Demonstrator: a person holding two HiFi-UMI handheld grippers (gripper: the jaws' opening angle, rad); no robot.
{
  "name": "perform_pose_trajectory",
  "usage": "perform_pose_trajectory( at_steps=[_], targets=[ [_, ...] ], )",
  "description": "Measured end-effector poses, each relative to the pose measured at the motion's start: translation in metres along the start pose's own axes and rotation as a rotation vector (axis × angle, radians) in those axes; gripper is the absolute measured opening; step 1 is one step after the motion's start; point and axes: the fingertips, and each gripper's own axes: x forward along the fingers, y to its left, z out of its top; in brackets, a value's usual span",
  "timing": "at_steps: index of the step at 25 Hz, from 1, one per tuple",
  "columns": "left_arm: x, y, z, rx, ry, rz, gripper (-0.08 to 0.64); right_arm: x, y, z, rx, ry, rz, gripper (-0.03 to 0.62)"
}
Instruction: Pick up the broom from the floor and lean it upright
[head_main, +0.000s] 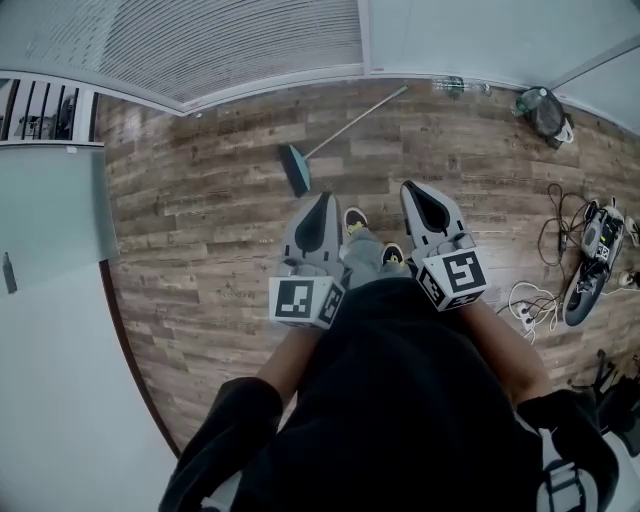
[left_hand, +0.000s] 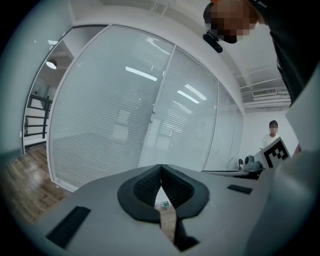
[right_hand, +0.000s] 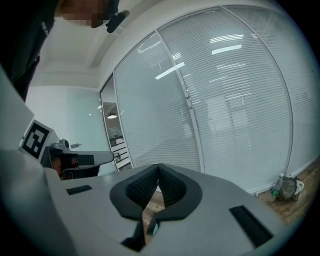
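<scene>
The broom (head_main: 330, 140) lies flat on the wooden floor ahead of me, its teal head (head_main: 296, 170) nearer and its pale handle running up and right toward the glass wall. My left gripper (head_main: 322, 196) and right gripper (head_main: 411, 187) are held side by side in front of my body, both pointing toward the broom and well short of it. Both are shut with nothing between the jaws. In the left gripper view the left gripper (left_hand: 161, 167) has its tips together; in the right gripper view the right gripper (right_hand: 158, 165) shows the same. A sliver of the teal broom head (right_hand: 155, 228) peeks under the right jaws.
A glass wall with blinds (head_main: 240, 40) closes the far side. A plastic bottle (head_main: 450, 86) and a bag (head_main: 545, 110) sit by the wall at the right. Cables and devices (head_main: 590, 260) litter the floor at the right. My shoes (head_main: 355, 220) stand just behind the broom head.
</scene>
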Motion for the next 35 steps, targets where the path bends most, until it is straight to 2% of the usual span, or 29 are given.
perform_pose_trajectory(
  at_steps=[5, 13, 22, 27, 35],
  targets=[
    [0.015, 0.032, 0.014, 0.002, -0.021, -0.013, 0.021, 0.039, 0.010, 0.017, -0.037, -0.004, 0.014, 0.015],
    [0.043, 0.060, 0.028, 0.023, -0.027, -0.055, 0.021, 0.078, 0.008, 0.029, -0.026, -0.014, -0.040, 0.015],
    [0.072, 0.090, 0.036, 0.002, -0.018, 0.002, 0.021, 0.108, -0.015, 0.030, 0.001, 0.009, -0.053, 0.015],
    [0.114, 0.096, 0.045, 0.015, 0.012, 0.007, 0.021, 0.146, -0.045, 0.047, 0.011, -0.005, -0.038, 0.015],
    [0.220, 0.096, 0.054, 0.065, 0.097, -0.028, 0.021, 0.209, -0.134, 0.068, 0.067, -0.027, -0.067, 0.015]
  ],
)
